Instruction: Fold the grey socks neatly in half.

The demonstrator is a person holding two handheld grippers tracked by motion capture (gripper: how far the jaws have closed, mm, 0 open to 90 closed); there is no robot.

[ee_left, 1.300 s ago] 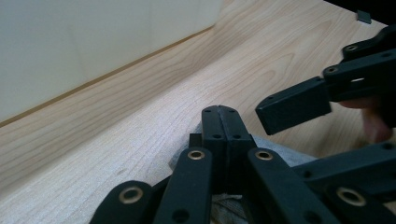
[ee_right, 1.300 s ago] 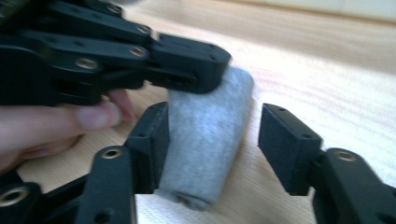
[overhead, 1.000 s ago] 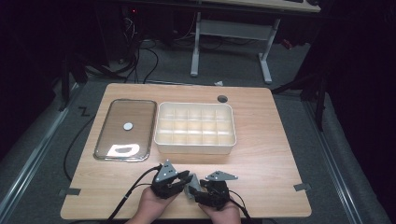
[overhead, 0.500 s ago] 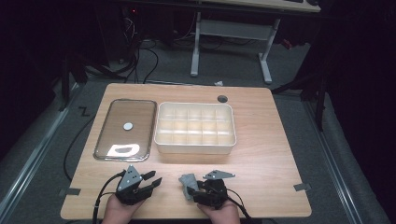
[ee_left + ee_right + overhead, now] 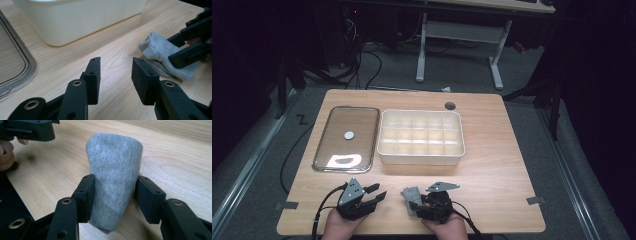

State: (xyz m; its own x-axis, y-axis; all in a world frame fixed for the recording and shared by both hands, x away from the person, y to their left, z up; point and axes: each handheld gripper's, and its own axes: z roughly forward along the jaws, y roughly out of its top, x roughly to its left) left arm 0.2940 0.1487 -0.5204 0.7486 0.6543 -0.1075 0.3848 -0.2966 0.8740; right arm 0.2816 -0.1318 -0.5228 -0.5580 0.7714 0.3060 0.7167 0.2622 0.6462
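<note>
A small grey cloth [image 5: 411,194] lies on the wooden table near its front edge. My right gripper [image 5: 416,199] is shut on it. In the right gripper view the cloth [image 5: 113,157] stands between both pads of that gripper [image 5: 113,181], whose jaws have just been closing a little. My left gripper [image 5: 379,192] rests to the left of the cloth, apart from it. Its jaws have just been opening and are open, with nothing between them [image 5: 116,62]. The left gripper view also has the cloth [image 5: 160,50] off to the right, in the right gripper [image 5: 180,47].
A cream box with several compartments [image 5: 419,157] stands mid-table, its near wall [image 5: 75,20] close ahead of the left gripper. Left of it lies a clear, metal-rimmed tray [image 5: 319,150] with a small white disc [image 5: 348,134]. A round cable hole [image 5: 450,105] is at the back.
My left hand has moved left, away from the right gripper and the cloth, and its jaws have opened. The right hand has stayed in place with the cloth.
</note>
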